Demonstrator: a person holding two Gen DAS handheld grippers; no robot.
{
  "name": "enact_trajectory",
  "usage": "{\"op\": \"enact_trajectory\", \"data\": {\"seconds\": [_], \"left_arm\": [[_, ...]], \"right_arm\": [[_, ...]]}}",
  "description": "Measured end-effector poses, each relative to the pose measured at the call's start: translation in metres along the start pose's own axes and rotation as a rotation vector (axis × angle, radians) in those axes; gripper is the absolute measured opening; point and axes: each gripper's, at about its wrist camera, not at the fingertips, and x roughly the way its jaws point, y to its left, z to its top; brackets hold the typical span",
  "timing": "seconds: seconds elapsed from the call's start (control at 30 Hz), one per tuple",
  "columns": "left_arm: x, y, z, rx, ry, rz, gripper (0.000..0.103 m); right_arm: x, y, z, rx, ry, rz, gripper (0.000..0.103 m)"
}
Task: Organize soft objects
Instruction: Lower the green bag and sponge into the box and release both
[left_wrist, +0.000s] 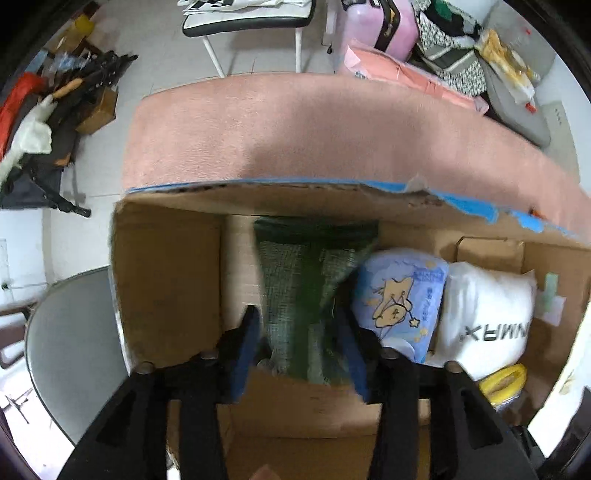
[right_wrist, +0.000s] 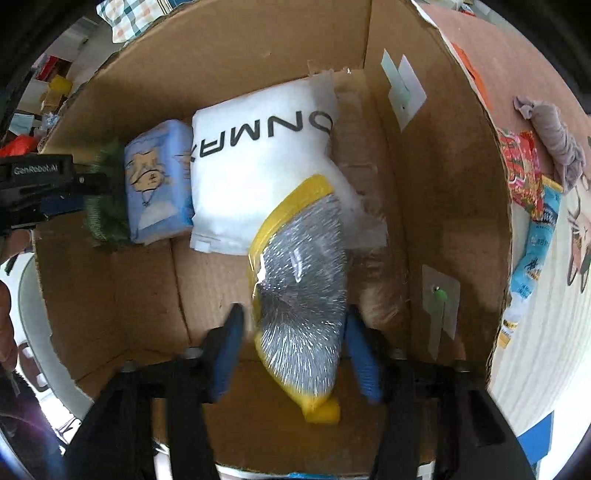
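A cardboard box (left_wrist: 166, 280) holds a blue tissue pack (left_wrist: 400, 295) and a white pillow-like bag (left_wrist: 487, 317). My left gripper (left_wrist: 301, 332) is over the box, its blue fingers on both sides of a green woven cloth (left_wrist: 299, 284) that hangs into the box; the image is blurred. In the right wrist view my right gripper (right_wrist: 295, 339) has a silver scouring pad in a yellow-edged bag (right_wrist: 303, 291) between its fingers, with a small gap on the left side. The tissue pack (right_wrist: 159, 181), white bag (right_wrist: 258, 155) and left gripper (right_wrist: 55, 192) also show there.
A pink mat (left_wrist: 295, 129) lies beyond the box. On it in the right wrist view are a grey rolled cloth (right_wrist: 554, 136), a red patterned packet (right_wrist: 524, 170) and a blue packet (right_wrist: 535, 243). A round grey table (left_wrist: 74, 350) is at left. Clutter lies on the floor.
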Motion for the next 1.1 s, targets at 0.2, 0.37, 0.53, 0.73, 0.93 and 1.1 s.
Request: {"op": "enact_trajectory", "data": {"seconds": [0.2,0.37,0.53,0.73,0.93,1.1], "left_arm": [[-0.025,0.007,-0.010,-0.008,-0.052,-0.009,0.071],[-0.048,0.012,-0.035,-0.010,-0.105,-0.012,0.096],[-0.072,0.010,-0.074,0.000,-0.167,-0.037,0.097],[-0.096,0.010,-0.131,0.013,-0.230,-0.066,0.097],[-0.116,0.008,-0.179,0.020,-0.301,-0.043,0.097],[-0.133,0.007,-0.208,0.000,-0.333,-0.068,0.097]], "right_arm": [[-0.022,-0.004,-0.002,-0.009,-0.030,0.012,0.079],[-0.047,0.005,-0.007,-0.057,-0.071,-0.003,0.103],[-0.074,0.015,-0.020,-0.142,-0.132,-0.065,0.103],[-0.101,0.009,-0.044,-0.170,-0.218,-0.082,0.103],[-0.131,-0.003,-0.074,-0.178,-0.284,-0.069,0.103],[-0.159,-0.009,-0.100,-0.192,-0.324,-0.046,0.103]]}}
